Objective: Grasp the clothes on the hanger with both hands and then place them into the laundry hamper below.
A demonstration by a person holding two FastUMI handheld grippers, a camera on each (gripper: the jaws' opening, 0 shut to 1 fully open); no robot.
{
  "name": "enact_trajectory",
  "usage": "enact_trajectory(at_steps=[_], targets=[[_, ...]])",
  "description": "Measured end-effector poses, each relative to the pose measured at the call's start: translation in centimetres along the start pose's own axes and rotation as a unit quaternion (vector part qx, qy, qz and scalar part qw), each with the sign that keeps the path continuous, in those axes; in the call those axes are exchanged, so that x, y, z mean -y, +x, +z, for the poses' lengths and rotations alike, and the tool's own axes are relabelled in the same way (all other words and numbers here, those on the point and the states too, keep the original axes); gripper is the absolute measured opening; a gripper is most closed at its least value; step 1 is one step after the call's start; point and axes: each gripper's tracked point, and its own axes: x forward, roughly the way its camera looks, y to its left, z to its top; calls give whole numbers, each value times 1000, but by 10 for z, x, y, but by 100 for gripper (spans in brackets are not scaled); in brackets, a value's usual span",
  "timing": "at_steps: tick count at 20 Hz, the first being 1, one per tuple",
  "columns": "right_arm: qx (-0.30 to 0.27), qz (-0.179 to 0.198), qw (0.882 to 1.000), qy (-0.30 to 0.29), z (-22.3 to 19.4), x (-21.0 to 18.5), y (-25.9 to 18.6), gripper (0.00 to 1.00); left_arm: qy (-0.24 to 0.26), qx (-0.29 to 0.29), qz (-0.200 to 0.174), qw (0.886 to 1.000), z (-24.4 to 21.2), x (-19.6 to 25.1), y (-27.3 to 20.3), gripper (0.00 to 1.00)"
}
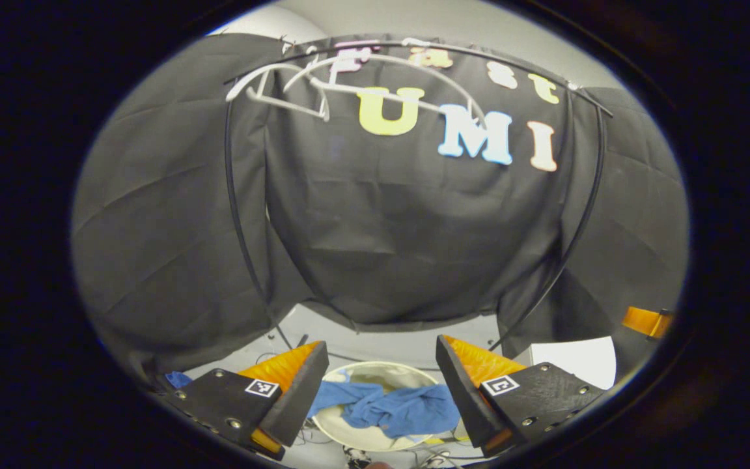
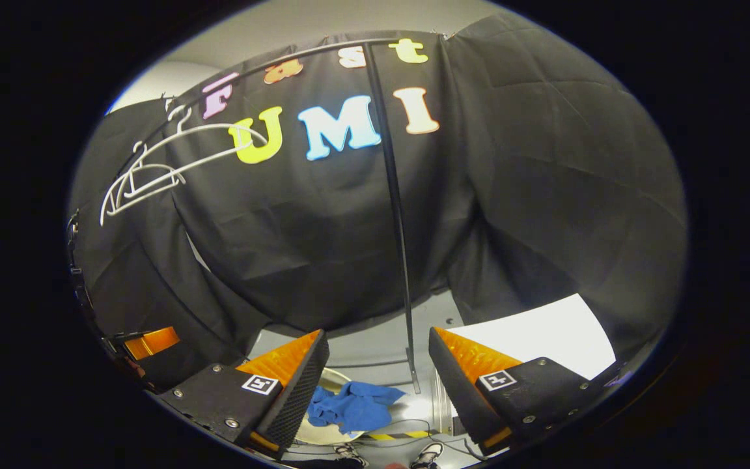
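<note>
left gripper view: my left gripper (image 1: 378,384) is held above the laundry hamper (image 1: 342,433), its two fingers spread wide apart and grasping nothing. between the fingers, below, lies the blue garment (image 1: 391,407), crumpled and draped across the round, pale hamper opening, with one end reaching over the rim toward my left finger's side. the hamper stands on the light floor (image 1: 388,335), where loose cables (image 1: 313,435) run around its base. above, white clothes hangers (image 1: 297,88) hang bare from the thin black rail (image 1: 479,55) of the garment rack, whose curved uprights descend on both sides in front of the black cloth wall (image 1: 401,228). a white panel (image 1: 577,358) stands low at the right, and beyond it, at the edge, part of my other gripper (image 1: 645,320) can be seen.

right gripper view: my right gripper (image 2: 378,381) is likewise released, fingers well apart and empty. the blue garment (image 2: 352,405) lies bunched in the hamper (image 2: 326,433), seen just beside my left-hand finger. a black upright pole (image 2: 396,215) of the rack runs from the top rail down to the floor (image 2: 375,342) between the fingers. the white hangers (image 2: 153,176) hang empty at the upper left, and the white panel (image 2: 538,342) lies behind the right-hand finger.
</note>
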Motion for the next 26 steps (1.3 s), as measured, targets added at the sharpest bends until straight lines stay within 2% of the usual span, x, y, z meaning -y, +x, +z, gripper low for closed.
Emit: enact_trajectory(at_steps=[1,2,4,5,6,7,8,9,12,16,18,19,21,22,23,24,25,26], targets=[[13,4,1000,-1,12,5,-4,96,-8,13,4,1000,14,8,-9,90],[26,8,1000,-5,21,11,-7,96,-18,31,6,999,29,18,-17,100],[53,13,998,-17,42,22,-16,96,-36,64,2,997,53,34,-29,100],[68,17,997,-23,54,27,-20,92,-42,82,2,996,64,37,-36,100],[86,21,996,-27,67,30,-23,96,-45,102,3,994,75,41,-48,100],[105,22,994,-29,81,34,-27,92,-47,120,1,992,89,45,-57,100],[126,23,991,-29,93,39,-33,92,-47,137,-2,990,101,47,-68,100],[146,22,989,-28,107,42,-39,96,-45,154,-8,987,111,50,-80,100],[202,8,979,-25,138,57,-57,95,-36,204,-15,978,137,49,-115,100],[273,-10,961,-43,165,70,-85,95,-22,279,-22,960,187,55,-164,100],[282,-17,957,-59,166,73,-92,95,-34,286,-46,957,193,67,-184,100],[285,-18,956,-64,165,73,-97,91,-42,289,-51,955,188,66,-192,100],[288,-13,955,-69,160,74,-104,91,-49,304,-43,950,184,54,-206,100],[286,-12,955,-70,156,77,-106,95,-49,310,-39,949,182,51,-214,100],[282,-14,957,-69,151,81,-107,95,-49,313,-35,948,180,47,-220,100],[276,-17,959,-66,146,86,-106,91,-50,315,-29,947,180,45,-227,100],[267,-19,962,-61,141,90,-105,95,-53,316,-24,947,180,42,-232,100],[260,-19,964,-54,137,93,-104,95,-56,315,-17,947,179,41,-235,100]])
